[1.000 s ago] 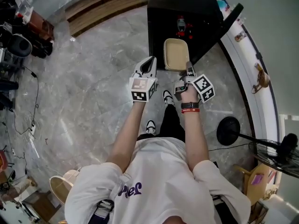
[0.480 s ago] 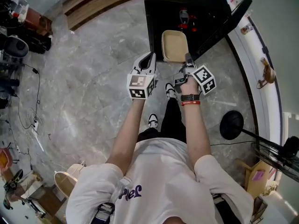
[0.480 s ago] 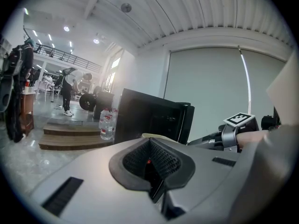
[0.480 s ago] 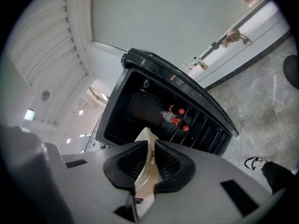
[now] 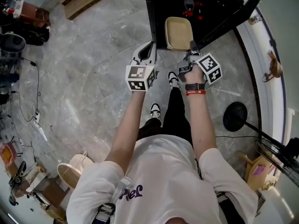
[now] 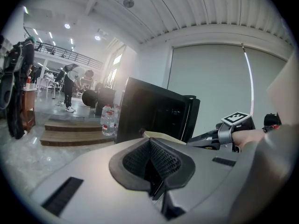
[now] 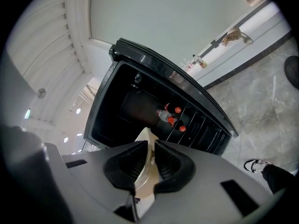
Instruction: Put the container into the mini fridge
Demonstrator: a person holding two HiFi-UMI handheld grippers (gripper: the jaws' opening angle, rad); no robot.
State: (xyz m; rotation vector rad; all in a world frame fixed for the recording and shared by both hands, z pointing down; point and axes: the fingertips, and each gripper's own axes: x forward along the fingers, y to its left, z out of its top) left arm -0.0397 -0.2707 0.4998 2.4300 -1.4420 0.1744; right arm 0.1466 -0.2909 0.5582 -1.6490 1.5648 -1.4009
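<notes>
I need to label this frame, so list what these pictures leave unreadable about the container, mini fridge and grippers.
- Container: right gripper view, the right gripper's own body hides all but a rim edge.
- Mini fridge: head view, top edge cuts it off; interior too dark for shelves.
- Bottles: head view, too small for labels.
- Left gripper view: the left gripper's body covers most of the container too.

Bright, even light fills the head view, leaving a soft sheen on the grey floor at nine o'clock and only faint shadows, while the mini fridge at twelve o'clock stays almost black inside. Both gripper views are bowed fisheye circles with black corners. The left gripper view shows glaring ceiling lights at ten o'clock and a hazy white bloom near the centre.
</notes>
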